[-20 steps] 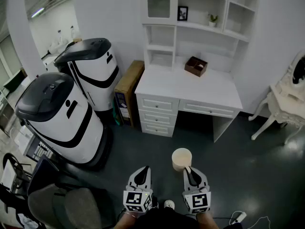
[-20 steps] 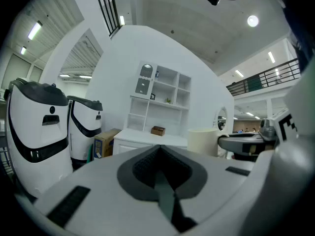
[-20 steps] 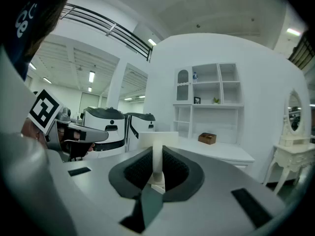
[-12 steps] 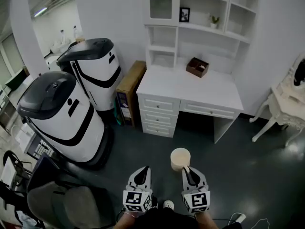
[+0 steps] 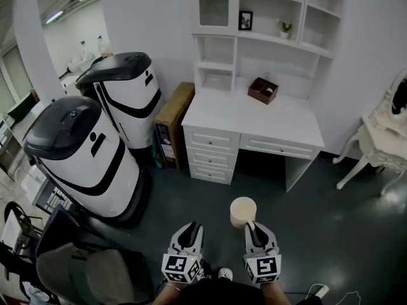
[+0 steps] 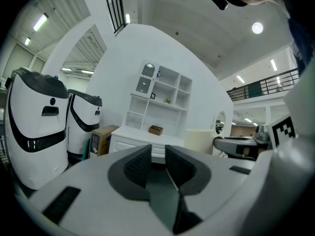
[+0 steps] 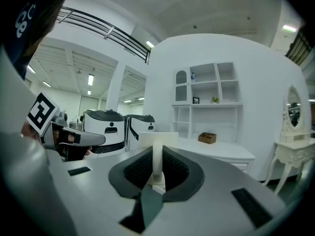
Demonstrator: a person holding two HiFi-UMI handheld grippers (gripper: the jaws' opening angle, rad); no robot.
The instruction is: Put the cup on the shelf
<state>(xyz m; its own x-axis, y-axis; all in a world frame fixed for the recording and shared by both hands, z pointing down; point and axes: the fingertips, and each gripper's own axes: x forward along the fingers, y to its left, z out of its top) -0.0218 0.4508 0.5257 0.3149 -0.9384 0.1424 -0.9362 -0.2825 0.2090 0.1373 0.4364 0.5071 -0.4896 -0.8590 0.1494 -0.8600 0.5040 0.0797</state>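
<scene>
A cream cup [image 5: 243,210] hangs in front of me above the dark floor. My right gripper [image 5: 252,227] is shut on its thin handle, and in the right gripper view the cup [image 7: 147,137] stands upright just beyond the jaws. My left gripper [image 5: 191,229] floats beside it on the left, jaws nearly together with nothing between them. The left gripper view shows the cup [image 6: 199,141] and the right gripper [image 6: 237,144] off to its right. The white shelf unit [image 5: 267,18] rises over a white desk [image 5: 254,116] straight ahead, several steps away.
Two large white-and-black machines [image 5: 82,151] stand at the left, with a cardboard box [image 5: 172,116] between them and the desk. A brown wooden box [image 5: 262,88] sits on the desk. A white dressing table [image 5: 381,138] is at the right. A grey chair [image 5: 82,272] is near my left.
</scene>
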